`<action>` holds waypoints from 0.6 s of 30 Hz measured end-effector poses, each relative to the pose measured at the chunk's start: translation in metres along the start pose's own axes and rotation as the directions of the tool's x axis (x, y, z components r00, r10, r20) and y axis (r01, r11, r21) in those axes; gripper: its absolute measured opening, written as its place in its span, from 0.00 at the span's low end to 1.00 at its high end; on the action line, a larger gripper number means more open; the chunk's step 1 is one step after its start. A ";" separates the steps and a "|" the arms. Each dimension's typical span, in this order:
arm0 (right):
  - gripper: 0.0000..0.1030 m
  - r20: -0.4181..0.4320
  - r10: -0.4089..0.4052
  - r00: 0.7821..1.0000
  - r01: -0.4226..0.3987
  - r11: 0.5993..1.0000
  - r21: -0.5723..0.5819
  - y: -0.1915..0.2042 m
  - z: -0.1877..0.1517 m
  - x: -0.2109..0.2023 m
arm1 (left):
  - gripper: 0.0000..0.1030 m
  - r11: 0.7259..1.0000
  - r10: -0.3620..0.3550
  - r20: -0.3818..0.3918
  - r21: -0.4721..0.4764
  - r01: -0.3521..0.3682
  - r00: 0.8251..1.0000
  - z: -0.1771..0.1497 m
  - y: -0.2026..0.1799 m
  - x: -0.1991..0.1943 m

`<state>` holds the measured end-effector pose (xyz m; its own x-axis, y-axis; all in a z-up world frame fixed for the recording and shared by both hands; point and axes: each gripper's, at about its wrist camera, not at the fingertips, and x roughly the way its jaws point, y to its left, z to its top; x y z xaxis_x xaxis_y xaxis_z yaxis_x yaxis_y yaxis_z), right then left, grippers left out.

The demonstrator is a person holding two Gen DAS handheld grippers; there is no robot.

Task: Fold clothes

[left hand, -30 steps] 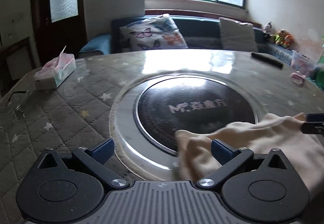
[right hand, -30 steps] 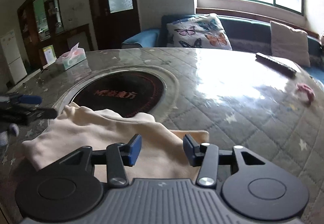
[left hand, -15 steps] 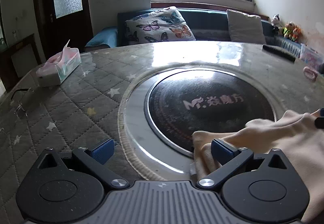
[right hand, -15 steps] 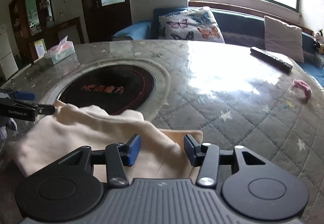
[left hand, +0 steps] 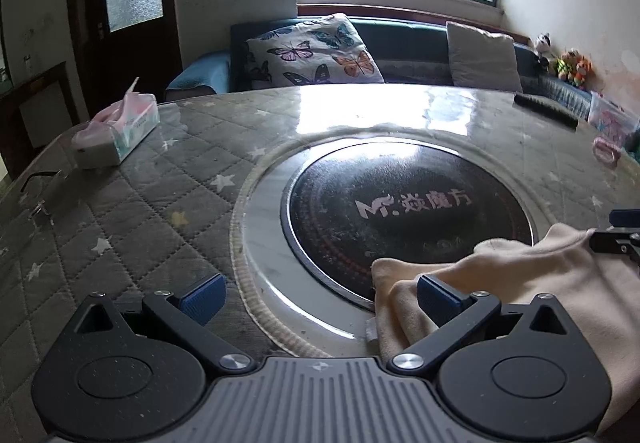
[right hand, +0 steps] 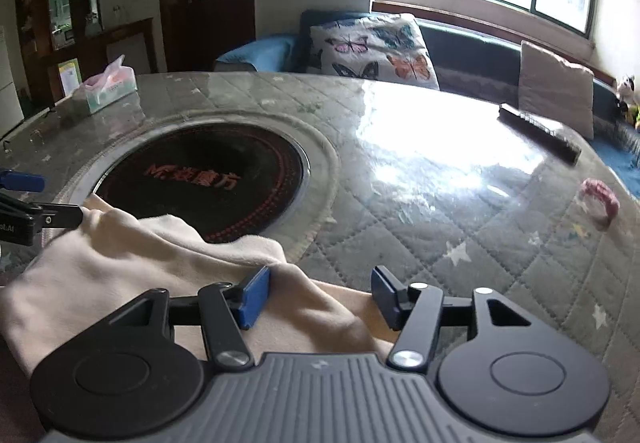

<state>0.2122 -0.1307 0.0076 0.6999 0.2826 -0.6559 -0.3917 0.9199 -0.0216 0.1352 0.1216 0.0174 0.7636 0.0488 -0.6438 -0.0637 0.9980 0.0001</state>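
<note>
on the black cooktop (left hand: 408, 211), beside the cream garment (left hand: 520, 275), white chinese lettering.

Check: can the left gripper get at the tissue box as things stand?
Probably yes. The left gripper is open and empty, and only bare quilted table lies between it and the tissue box, far left.

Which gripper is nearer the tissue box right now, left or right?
Left. The tissue box sits ahead and to the left of the left gripper. From the right gripper, it lies far off across the cooktop, at the table's far left edge.
</note>
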 end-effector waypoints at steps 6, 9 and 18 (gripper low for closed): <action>0.60 0.050 0.058 0.997 -0.054 0.995 -0.079 0.022 0.003 -0.032 | 1.00 0.999 0.001 -0.005 -0.041 -0.001 1.000 -0.001 0.007 -0.011; 0.60 0.047 0.128 0.991 -0.120 0.983 -0.137 0.042 0.001 -0.045 | 1.00 0.998 0.000 -0.015 -0.055 0.000 1.000 -0.003 0.008 -0.014; 0.57 0.011 0.302 0.953 -0.279 0.891 -0.358 0.124 -0.014 -0.061 | 1.00 0.995 -0.002 -0.024 -0.101 0.000 1.000 -0.010 0.018 -0.024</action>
<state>0.1125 -0.0377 0.0343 0.5553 0.5507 -0.6232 -0.7578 0.6438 -0.1063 0.1095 0.1378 0.0252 0.7481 0.0458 -0.6620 -0.1283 0.9888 -0.0767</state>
